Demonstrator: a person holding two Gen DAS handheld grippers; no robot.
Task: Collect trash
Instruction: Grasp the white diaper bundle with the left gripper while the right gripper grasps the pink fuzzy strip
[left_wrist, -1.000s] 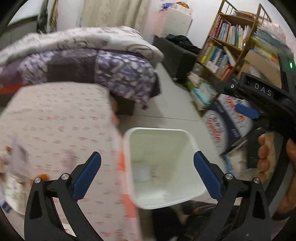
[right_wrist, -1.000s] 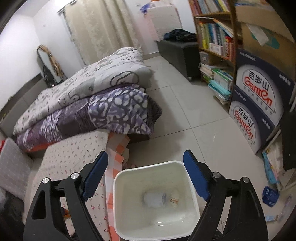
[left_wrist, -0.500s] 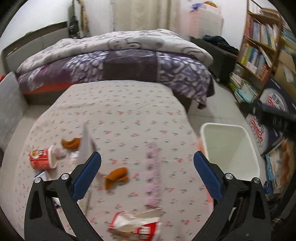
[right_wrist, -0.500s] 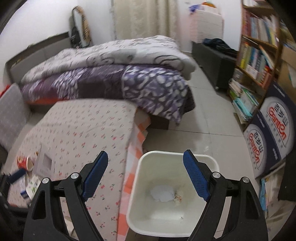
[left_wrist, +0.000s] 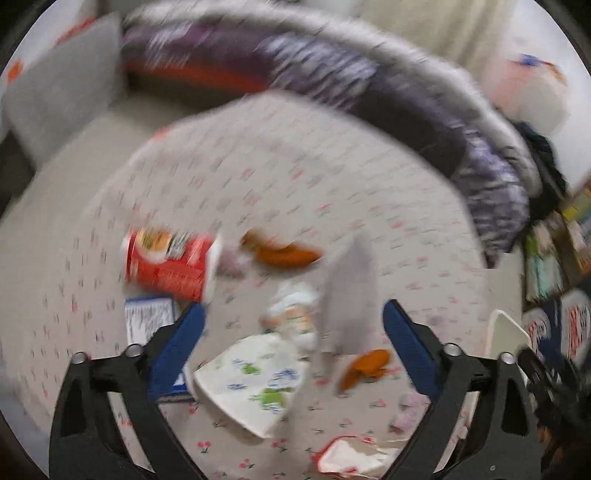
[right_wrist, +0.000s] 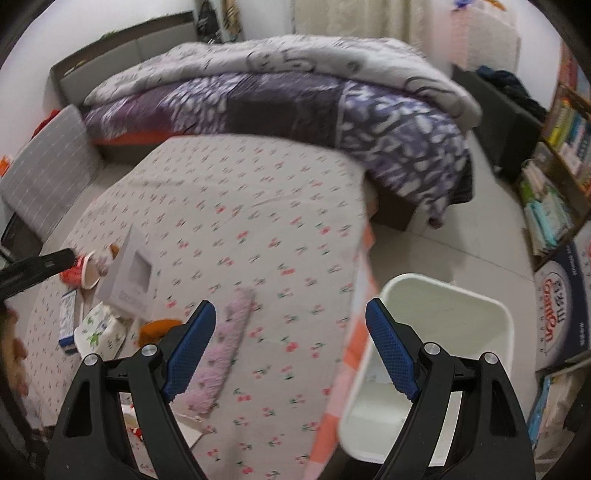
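Grippers left (left_wrist: 291, 332) and right (right_wrist: 290, 343) both wide, empty; one white bin (right_wrist: 461, 295), two orange peels (left_wrist: 284, 253).

Down on the floor by the bookshelf, the blue-and-white carton (right_wrist: 563, 299) carries a round red logo reading "GanTen", with Chinese characters too small to make out. Print on the grey box (right_wrist: 127, 280) and the other litter is too blurred to read.

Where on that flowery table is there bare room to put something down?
The tablecloth lies bare from the bed quilt down to the pink strip, and right to the white bin. The left corner is crowded: red cup, grey card, wrappers.
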